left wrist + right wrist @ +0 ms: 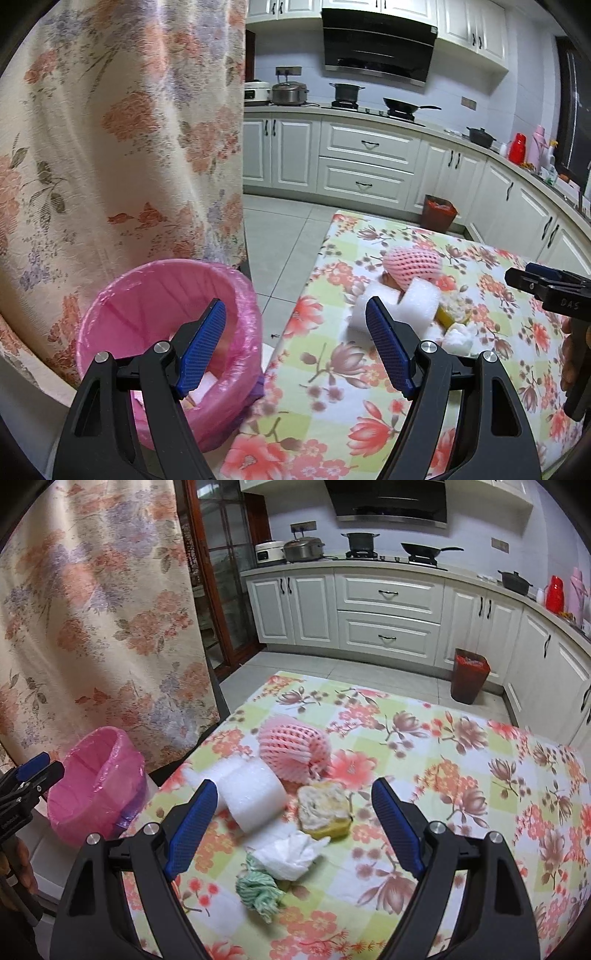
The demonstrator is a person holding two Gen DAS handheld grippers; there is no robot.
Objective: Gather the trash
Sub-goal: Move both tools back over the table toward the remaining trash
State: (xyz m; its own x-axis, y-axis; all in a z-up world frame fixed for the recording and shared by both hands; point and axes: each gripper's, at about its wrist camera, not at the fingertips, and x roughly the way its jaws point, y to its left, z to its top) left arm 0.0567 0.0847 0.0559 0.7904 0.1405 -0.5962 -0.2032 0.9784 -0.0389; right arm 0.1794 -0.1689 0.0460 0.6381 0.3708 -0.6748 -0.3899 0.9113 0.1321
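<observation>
At the lower centre of the left wrist view, the left tool (295, 325) stands with its blue-padded jaws apart and nothing between them, spanning the gap between a bin (166, 321) and the bench (369, 387). The bin, lined with a pink bag, sits at lower left just beside the bench edge, in front of a flowered curtain (122, 129); pale scraps lie inside it.

On the flowered bench cloth, right of centre in this view, the trash forms one loose cluster. A pink foam net (412, 264) lies farthest back, touching a roll of white foam wrap (399, 306) in front of it. The right tool (546, 286) enters at the right edge, with part of a hand (570, 354) below it.

In the right wrist view, the right tool (291, 805) fills the lower frame, jaws apart and empty, above the cluster. Between the jaws lie the foam wrap (255, 797), a piece of bread (325, 805) just right of it, a crumpled white tissue (291, 856) in front, and a green-and-white rag (258, 890) nearest the camera. The foam net (291, 749) sits behind them. The bin (96, 779) appears at middle left, off the bench, with the left tool (35, 775) at the left edge. A red bin (469, 679) stands on the floor by the cabinets at upper right.
</observation>
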